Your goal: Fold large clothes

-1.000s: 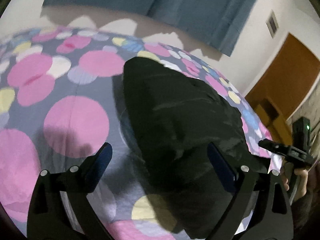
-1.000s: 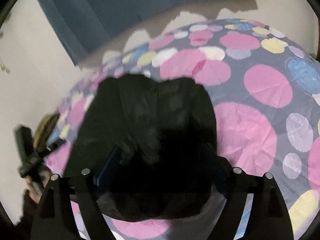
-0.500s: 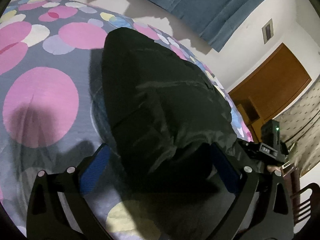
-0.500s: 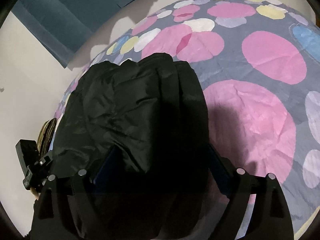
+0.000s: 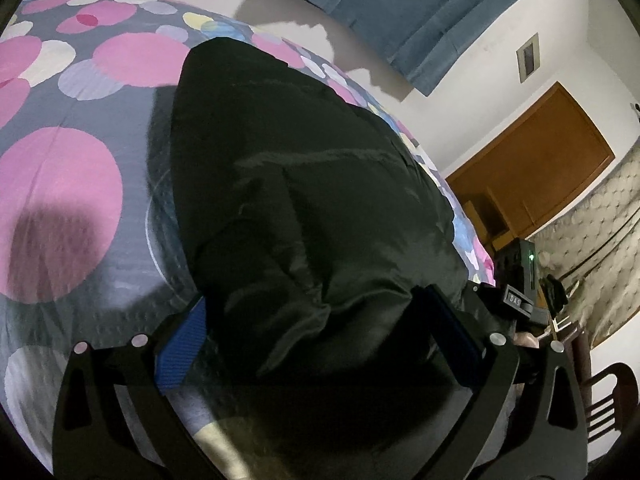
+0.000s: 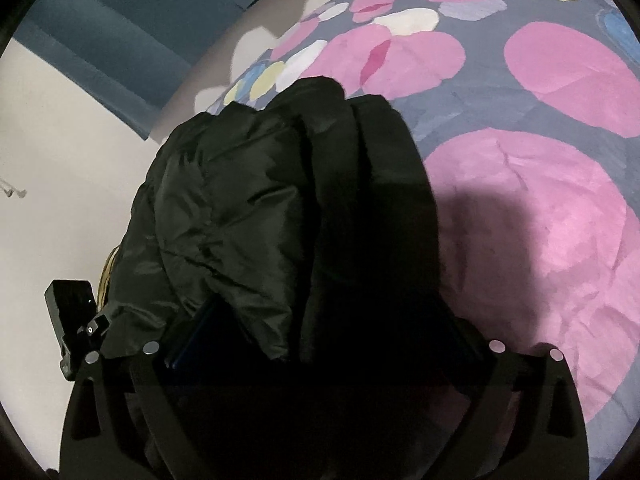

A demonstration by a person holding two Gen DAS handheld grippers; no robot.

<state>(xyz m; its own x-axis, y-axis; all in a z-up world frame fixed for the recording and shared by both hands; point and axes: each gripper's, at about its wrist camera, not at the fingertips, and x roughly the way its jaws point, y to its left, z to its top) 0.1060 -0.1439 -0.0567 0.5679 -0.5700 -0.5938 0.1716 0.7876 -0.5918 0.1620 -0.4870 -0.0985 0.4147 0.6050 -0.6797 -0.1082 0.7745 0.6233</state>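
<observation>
A bed [image 5: 68,184] covered in a grey sheet with pink, yellow and white circles carries everything. A bulky black jacket [image 5: 304,200] lies bunched on it, its far end toward 12 o'clock.

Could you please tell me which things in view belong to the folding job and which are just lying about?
Job:
- black jacket
- left tongs, open around its near edge
- right tongs, open around its near edge
- bedspread, the work surface

Lying about:
- curtain
- cabinet
- chair

Home bedroom: bed with dotted bedspread [image 5: 60,184], blue curtain [image 5: 400,12], wooden door [image 5: 536,168].
</observation>
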